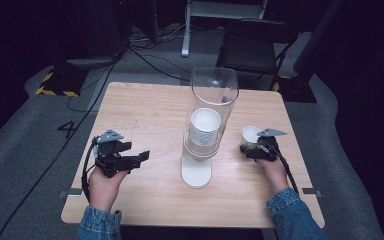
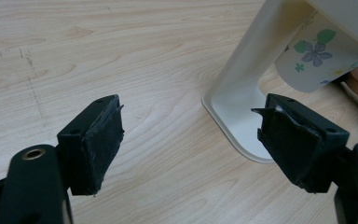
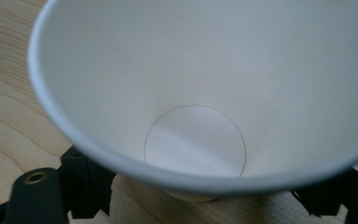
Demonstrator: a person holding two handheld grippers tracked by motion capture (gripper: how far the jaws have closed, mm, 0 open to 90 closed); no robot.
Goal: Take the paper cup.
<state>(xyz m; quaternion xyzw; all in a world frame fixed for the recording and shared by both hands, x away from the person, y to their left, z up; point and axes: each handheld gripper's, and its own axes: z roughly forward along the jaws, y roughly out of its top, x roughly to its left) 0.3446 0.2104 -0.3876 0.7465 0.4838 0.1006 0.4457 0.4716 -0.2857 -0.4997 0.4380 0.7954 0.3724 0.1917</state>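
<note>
Pale wooden table [image 1: 145, 110]: white paper cup [image 3: 205, 88] stands upright between right gripper's [image 1: 254, 148] parted jaws.
Smooth tapered cup, round base; left gripper [image 2: 191, 140] gapes empty.

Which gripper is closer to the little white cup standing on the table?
Right. The right gripper is at the white cup, its jaws on either side of the cup's base. The left gripper is far off, across the cup dispenser.

Two grippers are counted: the left gripper [image 1: 142, 156] and the right gripper [image 1: 244, 147]. One loose paper cup [image 1: 250, 135] is seen between the right jaws. One cup dispenser [image 1: 207, 125] is counted, left of that gripper, with one cup stack [image 1: 205, 126] inside.
</note>
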